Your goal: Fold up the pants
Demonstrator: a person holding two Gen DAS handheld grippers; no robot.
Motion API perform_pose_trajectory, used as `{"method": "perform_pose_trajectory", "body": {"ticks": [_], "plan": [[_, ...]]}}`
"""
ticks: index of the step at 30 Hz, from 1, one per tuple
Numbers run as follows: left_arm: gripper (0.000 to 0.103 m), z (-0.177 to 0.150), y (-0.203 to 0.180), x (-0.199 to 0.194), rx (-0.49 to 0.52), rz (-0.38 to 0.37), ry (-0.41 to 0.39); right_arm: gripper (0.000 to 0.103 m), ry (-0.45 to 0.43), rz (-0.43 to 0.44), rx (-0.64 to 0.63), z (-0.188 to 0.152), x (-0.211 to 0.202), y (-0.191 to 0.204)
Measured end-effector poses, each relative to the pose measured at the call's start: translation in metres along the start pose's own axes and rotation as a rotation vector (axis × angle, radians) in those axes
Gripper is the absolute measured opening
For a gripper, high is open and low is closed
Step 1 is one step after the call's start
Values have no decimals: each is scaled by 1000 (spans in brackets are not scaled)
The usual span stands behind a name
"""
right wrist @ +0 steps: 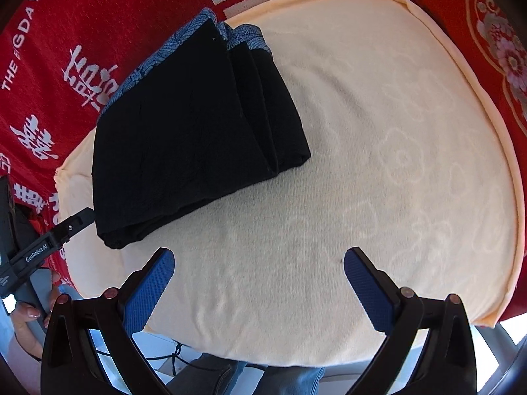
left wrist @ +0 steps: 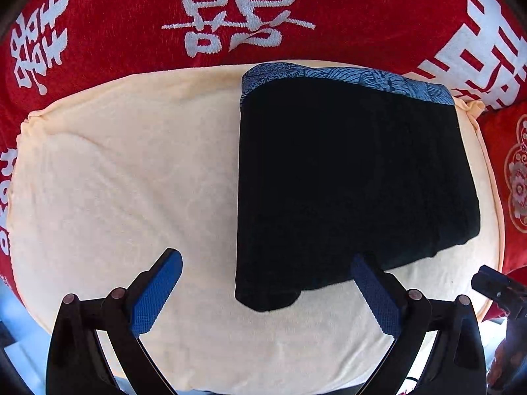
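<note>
1. Currently, the pants [left wrist: 346, 177] lie folded in a black stack on the cream cushion [left wrist: 131, 171], with the blue patterned waistband [left wrist: 346, 79] at the far edge of the stack.
2. Left gripper [left wrist: 266, 263]: jaws spread wide, empty, hovering over the cushion's near edge; the right blue pad [left wrist: 372, 293] sits just beside the stack's near hem.
3. Right gripper [right wrist: 258, 260]: jaws spread wide, empty, over bare cushion [right wrist: 378, 164], apart from the pants [right wrist: 184, 138].
4. Red cloth [left wrist: 115, 16] with white characters surrounds the cushion.
5. A hand [right wrist: 26, 316] grips the left tool's handle.
</note>
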State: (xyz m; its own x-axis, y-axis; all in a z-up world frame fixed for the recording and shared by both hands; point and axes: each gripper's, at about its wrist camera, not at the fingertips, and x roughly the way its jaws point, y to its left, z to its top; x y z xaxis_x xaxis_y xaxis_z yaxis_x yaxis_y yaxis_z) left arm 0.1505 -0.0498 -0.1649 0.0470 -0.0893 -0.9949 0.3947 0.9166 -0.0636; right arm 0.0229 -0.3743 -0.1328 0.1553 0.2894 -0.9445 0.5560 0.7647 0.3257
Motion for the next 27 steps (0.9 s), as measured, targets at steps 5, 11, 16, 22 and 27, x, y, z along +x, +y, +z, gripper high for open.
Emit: {"method": "perform_pose_trajectory", "body": {"ticks": [5,11,16,22,27], "plan": [[103,7,9,0,-6,-18,-44,103,-26,15,-15,16,1,-5],[103,25,18,9,4,-52,-52,103,-34,47,-3,44,-2,-14],[103,39,22,24,-3,-88,-34,103,-16,66,15,63,5,-18],[103,58,27,26,-2,-163,-59,103,8,103,-18,78,19,-21],[103,71,27,35,9,-233,-41,103,17,176,-26,94,29,-25]]}}
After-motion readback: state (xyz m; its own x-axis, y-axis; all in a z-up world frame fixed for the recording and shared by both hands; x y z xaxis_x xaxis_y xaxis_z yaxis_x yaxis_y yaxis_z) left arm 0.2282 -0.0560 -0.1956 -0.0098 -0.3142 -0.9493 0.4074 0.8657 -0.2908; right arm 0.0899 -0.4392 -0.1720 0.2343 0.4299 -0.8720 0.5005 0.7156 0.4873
